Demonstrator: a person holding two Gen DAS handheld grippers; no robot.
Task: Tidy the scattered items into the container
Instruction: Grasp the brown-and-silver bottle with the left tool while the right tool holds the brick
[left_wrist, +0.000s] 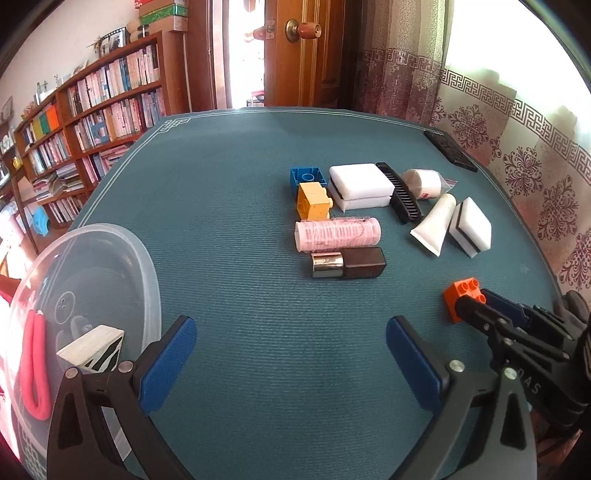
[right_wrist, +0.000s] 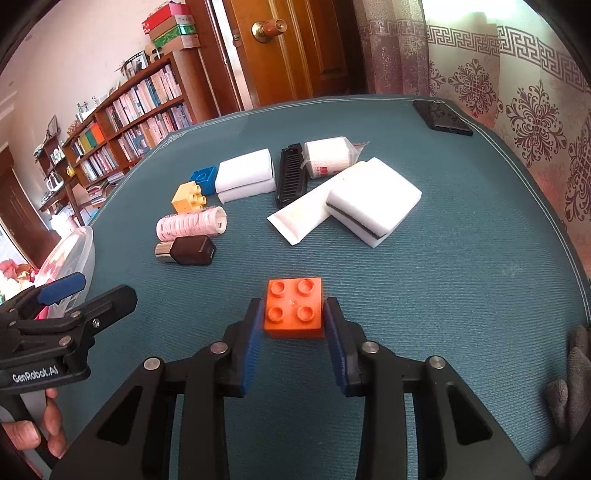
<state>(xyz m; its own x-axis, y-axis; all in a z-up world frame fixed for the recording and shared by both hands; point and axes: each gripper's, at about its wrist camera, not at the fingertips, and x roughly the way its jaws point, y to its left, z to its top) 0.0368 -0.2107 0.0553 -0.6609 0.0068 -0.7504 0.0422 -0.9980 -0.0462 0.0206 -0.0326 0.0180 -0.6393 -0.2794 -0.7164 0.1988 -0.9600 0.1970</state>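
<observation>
One clear container (left_wrist: 110, 266) sits left of the pink roller (left_wrist: 338, 234), holding one red loop (left_wrist: 35, 369) and one striped block (left_wrist: 94, 349). Left gripper (left_wrist: 291, 362): spread, empty. Three white sponges, two bricks beside the roller. Right gripper (right_wrist: 293, 325): pinching one orange brick (right_wrist: 293, 314), right of the roller.

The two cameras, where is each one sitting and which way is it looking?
Left wrist: rides the left gripper, open, looking along its fingers over the green table; clear container at left, right gripper intruding at right.
Right wrist: rides the right gripper, looking forward, clamped on the orange block; the left gripper and a hand show at left.
Shared: orange block, yellow block, pink roller.
</observation>
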